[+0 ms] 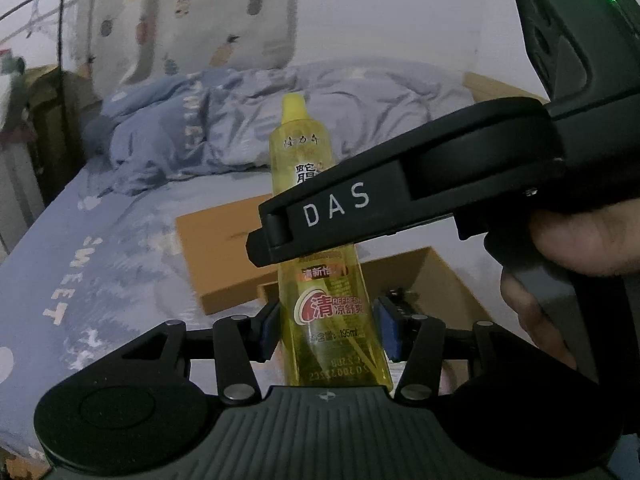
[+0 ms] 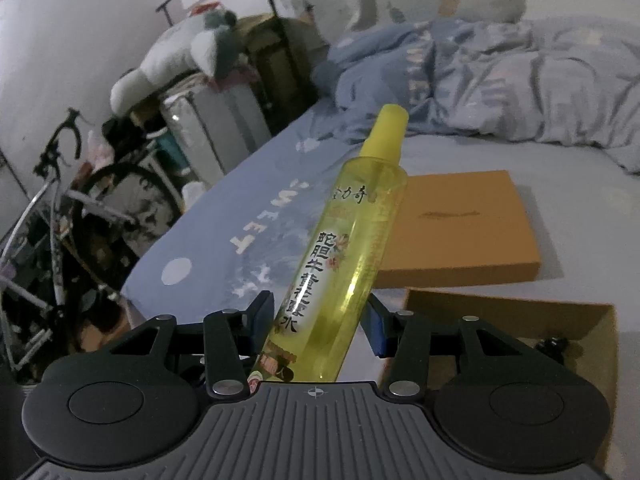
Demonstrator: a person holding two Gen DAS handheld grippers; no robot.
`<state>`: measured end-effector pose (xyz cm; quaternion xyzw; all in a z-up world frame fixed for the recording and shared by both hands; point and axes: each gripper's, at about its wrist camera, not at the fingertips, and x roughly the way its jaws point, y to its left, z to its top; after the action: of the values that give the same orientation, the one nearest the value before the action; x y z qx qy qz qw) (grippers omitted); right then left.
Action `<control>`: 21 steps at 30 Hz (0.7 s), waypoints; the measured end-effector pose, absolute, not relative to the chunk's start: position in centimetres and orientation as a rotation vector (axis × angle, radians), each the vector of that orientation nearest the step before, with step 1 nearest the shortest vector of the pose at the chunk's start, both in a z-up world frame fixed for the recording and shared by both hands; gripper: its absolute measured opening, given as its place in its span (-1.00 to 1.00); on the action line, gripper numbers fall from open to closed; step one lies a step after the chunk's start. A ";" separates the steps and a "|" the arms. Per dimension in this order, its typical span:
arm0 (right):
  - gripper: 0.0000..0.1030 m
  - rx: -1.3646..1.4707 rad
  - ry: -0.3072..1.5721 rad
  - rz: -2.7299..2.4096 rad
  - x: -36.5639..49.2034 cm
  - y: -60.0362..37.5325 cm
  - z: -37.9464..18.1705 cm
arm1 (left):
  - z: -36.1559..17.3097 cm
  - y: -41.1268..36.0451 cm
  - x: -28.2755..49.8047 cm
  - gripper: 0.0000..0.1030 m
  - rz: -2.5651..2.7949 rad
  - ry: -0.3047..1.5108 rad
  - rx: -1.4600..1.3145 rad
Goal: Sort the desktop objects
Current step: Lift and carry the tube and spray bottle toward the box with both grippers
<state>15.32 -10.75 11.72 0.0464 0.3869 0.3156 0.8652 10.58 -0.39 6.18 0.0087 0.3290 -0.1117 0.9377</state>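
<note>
Yellow clear plastic spray bottle [image 2: 352,240] was between both tongs: the right tongs [image 2: 320,320] clamped its lower body, while the left tongs [image 1: 326,328] flanked its base, contact unclear, above the open brown cardboard box [image 2: 576,320] on the bed [image 2: 560,232], probably for a handover.

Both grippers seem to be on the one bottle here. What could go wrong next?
1. The yellow spray bottle hangs in mid-air between the left gripper and the right gripper together; a mistimed release could drop it onto the bed.
2. It lies tilted in the right gripper, so clamping there may twist it loose.
</note>
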 end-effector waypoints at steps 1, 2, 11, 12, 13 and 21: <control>0.00 0.101 0.807 0.655 15.0 -11.5 11.7 | 6.2 -1.0 10.3 0.00 -0.237 0.671 0.023; 0.00 0.108 0.804 0.649 14.8 -12.2 11.7 | 6.3 -1.6 10.1 0.00 -0.247 0.670 0.028; -0.01 0.161 0.797 0.588 13.1 -18.4 10.7 | 5.7 -6.1 9.6 0.00 -0.319 0.683 0.072; -0.01 0.166 0.797 0.580 13.0 -19.1 10.5 | 5.6 -6.6 9.6 0.00 -0.326 0.686 0.076; -0.01 0.172 0.797 0.573 12.9 -19.8 10.3 | 5.5 -7.0 9.5 0.00 -0.334 0.688 0.081; -0.01 0.208 0.811 0.517 12.2 -24.2 8.3 | 3.9 -10.4 9.8 0.00 -0.391 0.710 0.109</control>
<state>12.23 -24.24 8.29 0.0998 0.3892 0.2484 0.8814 9.81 -10.36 3.87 0.0528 0.3452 -0.1899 0.9176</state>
